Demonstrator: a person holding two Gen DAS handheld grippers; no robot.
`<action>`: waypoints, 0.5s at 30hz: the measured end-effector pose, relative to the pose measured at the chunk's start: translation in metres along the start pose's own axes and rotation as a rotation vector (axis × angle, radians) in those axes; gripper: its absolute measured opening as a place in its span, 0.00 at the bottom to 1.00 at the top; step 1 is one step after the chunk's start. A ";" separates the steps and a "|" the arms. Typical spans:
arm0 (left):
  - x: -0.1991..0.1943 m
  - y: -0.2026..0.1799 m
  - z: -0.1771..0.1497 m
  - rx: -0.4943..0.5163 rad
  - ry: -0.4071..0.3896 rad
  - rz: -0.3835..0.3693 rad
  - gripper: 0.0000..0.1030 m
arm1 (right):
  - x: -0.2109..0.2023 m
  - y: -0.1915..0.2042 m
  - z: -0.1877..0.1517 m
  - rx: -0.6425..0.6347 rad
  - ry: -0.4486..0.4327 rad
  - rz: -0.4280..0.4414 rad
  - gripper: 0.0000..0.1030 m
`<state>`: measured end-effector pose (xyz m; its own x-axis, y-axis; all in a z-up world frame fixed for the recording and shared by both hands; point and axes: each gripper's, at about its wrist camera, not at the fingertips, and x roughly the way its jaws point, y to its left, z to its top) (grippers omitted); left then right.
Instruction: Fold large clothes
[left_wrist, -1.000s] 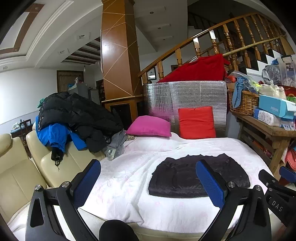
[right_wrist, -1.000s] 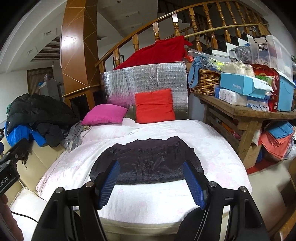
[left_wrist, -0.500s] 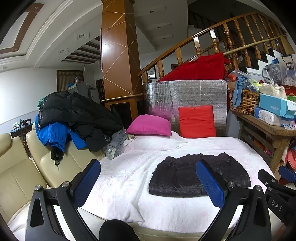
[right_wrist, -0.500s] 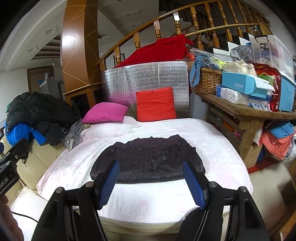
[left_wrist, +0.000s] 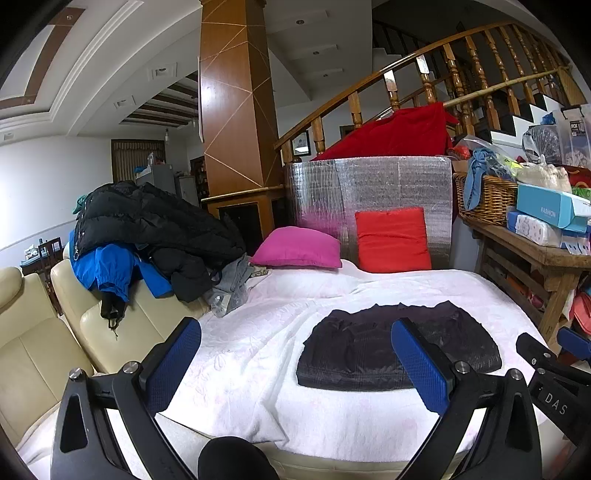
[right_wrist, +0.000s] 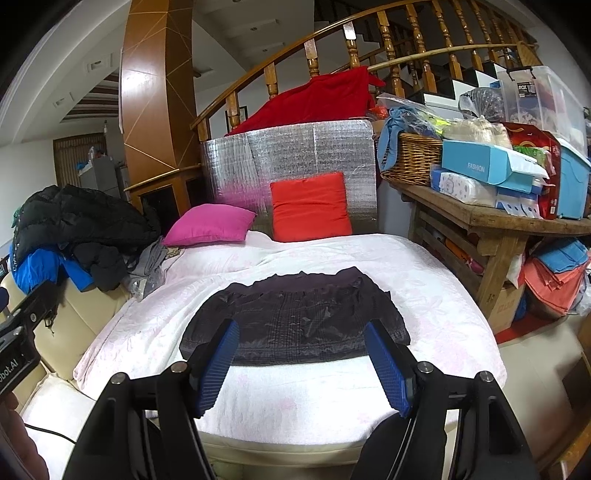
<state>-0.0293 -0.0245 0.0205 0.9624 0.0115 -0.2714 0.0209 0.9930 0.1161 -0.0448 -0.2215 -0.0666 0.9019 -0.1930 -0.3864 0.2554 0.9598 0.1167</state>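
Observation:
A dark, shiny garment (left_wrist: 354, 350) lies folded flat on the white-covered bed (left_wrist: 258, 354); it also shows in the right wrist view (right_wrist: 295, 317). My left gripper (left_wrist: 295, 354) is open and empty, held back from the bed's front edge, left of the garment. My right gripper (right_wrist: 301, 354) is open and empty, centred in front of the garment and apart from it. The right gripper's body shows at the right edge of the left wrist view (left_wrist: 550, 369).
A pile of black and blue jackets (left_wrist: 140, 236) lies on the cream sofa (left_wrist: 55, 332) at left. A pink pillow (right_wrist: 208, 225) and a red pillow (right_wrist: 310, 206) sit at the bed's head. A cluttered wooden table (right_wrist: 498, 225) stands at right.
Both grippers have drifted slightly, so the garment sits a little lower in the right wrist view. Nothing was grasped or let go.

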 end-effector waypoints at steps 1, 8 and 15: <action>0.000 0.000 0.000 0.000 0.001 0.001 0.99 | 0.001 0.000 0.000 0.001 0.002 0.000 0.72; 0.002 0.001 0.000 0.000 0.006 0.002 0.99 | 0.002 0.001 -0.003 0.002 0.009 0.002 0.72; 0.003 0.001 -0.001 -0.001 0.008 0.003 0.99 | 0.001 0.001 -0.003 0.004 0.007 0.000 0.72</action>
<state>-0.0264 -0.0233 0.0189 0.9604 0.0156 -0.2782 0.0173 0.9931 0.1156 -0.0445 -0.2202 -0.0696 0.8997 -0.1913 -0.3924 0.2566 0.9590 0.1207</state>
